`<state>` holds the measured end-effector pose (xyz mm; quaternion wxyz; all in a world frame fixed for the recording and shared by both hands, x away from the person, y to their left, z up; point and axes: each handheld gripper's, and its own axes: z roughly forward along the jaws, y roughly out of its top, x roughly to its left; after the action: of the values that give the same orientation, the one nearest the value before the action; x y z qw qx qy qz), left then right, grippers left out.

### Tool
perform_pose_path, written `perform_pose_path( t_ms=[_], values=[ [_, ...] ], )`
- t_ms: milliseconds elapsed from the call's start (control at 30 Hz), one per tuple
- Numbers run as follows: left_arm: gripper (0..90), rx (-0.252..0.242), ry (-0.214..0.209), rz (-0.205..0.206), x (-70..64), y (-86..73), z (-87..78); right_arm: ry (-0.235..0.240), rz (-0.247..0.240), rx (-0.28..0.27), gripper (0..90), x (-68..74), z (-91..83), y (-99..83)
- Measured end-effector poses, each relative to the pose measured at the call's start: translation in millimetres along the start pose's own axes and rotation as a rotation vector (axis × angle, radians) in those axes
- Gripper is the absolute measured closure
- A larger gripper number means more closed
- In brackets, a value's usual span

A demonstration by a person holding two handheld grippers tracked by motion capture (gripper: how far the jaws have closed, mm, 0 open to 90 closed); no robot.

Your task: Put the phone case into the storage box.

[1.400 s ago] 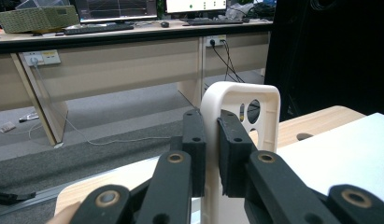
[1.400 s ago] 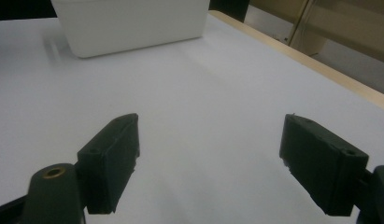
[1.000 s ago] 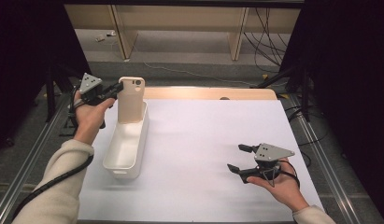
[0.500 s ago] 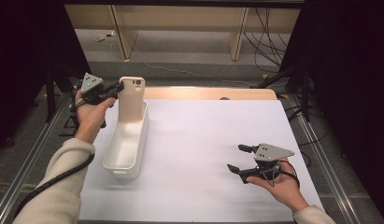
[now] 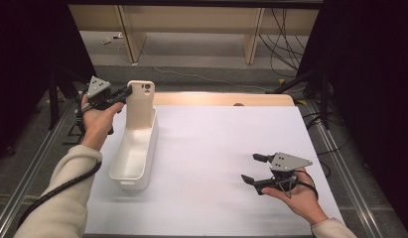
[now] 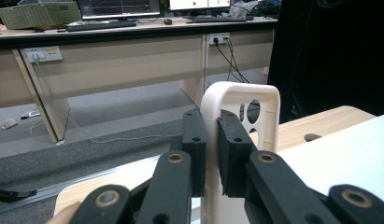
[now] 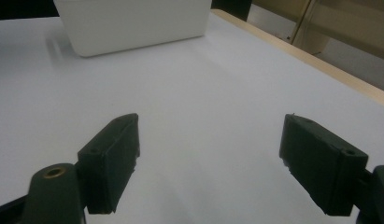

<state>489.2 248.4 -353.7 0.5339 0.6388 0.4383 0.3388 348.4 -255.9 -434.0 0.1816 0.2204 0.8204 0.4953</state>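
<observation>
A cream phone case [image 5: 140,105] stands upright at the far end of a long white bin [image 5: 134,151] on the left of the table. My left gripper [image 5: 126,92] is shut on the case's left edge; the left gripper view has both black jaws pressed on that cream rim [image 6: 211,116], with the camera cutout just to the right. My right gripper [image 5: 253,168] hovers low over the white table near the front right, open with nothing between its jaws. The right gripper view has the bin [image 7: 133,23] farther off, beyond the wide gap [image 7: 208,163] between the fingertips.
A white sheet [image 5: 211,158] covers the table, with a wooden strip [image 5: 221,99] along its far edge. Metal rails run down both sides. Desk legs and cables [image 5: 286,29] stand on the floor behind the table.
</observation>
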Motion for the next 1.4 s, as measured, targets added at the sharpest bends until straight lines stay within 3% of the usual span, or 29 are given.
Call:
perform_pose_path(
  t_ms=[1400],
  values=[
    [82.1,0.014,0.016,0.0,4.9,-2.1,11.3,0.004,-0.001,-0.001,21.6,-0.4,0.0,-0.3]
  ],
)
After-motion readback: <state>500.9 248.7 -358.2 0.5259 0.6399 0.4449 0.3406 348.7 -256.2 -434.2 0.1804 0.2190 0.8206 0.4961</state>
